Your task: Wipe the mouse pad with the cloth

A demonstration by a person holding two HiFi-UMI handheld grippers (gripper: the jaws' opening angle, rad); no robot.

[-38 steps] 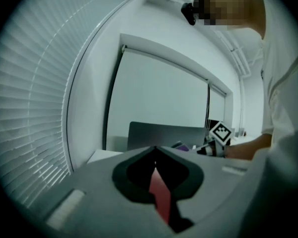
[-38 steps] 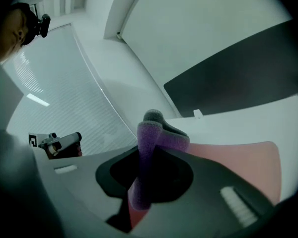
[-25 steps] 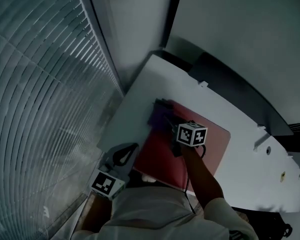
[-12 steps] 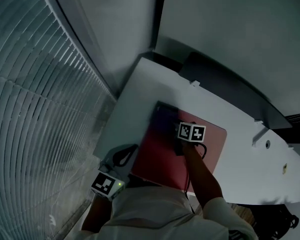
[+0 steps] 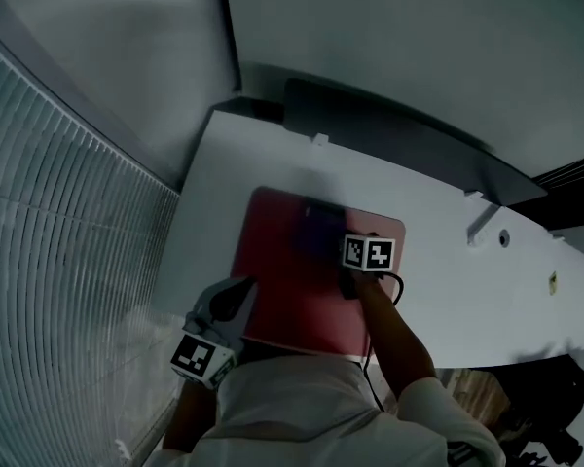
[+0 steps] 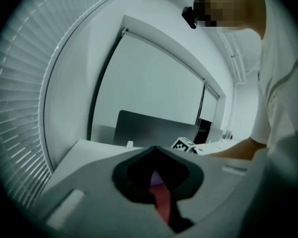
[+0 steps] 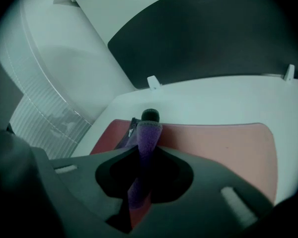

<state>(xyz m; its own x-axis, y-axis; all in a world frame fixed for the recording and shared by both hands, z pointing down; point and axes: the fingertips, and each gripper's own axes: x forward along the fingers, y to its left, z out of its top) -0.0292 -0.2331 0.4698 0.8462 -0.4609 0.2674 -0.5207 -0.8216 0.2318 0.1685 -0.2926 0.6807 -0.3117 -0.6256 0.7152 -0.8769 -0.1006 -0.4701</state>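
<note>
Clamping a purple cloth (image 7: 145,142) between its jaws, the right gripper (image 7: 142,155) sat over the red mouse pad (image 7: 228,143), with the cloth running up the narrow gap as a folded strip to the dark jaw tips. From the head view the cloth (image 5: 319,230) lay on the far part of the mouse pad (image 5: 292,305), close to its back edge, and the right gripper (image 5: 333,246) reached it from the pad's right half. The pad itself lay flat on a white desk (image 5: 438,212), which showed on every side of the pad except the near one, where the person's sleeve (image 5: 311,407) covered it. The left gripper (image 5: 236,300) rested at the pad's near left corner; its tips seemed to touch the pad's edge, though the dim picture left that unsure. In its own view the left gripper (image 6: 156,180) had its jaws drawn together on nothing, only a sliver of red pad showing through the slit. A dark panel (image 5: 389,134) stood beyond the pad's far edge.
</note>
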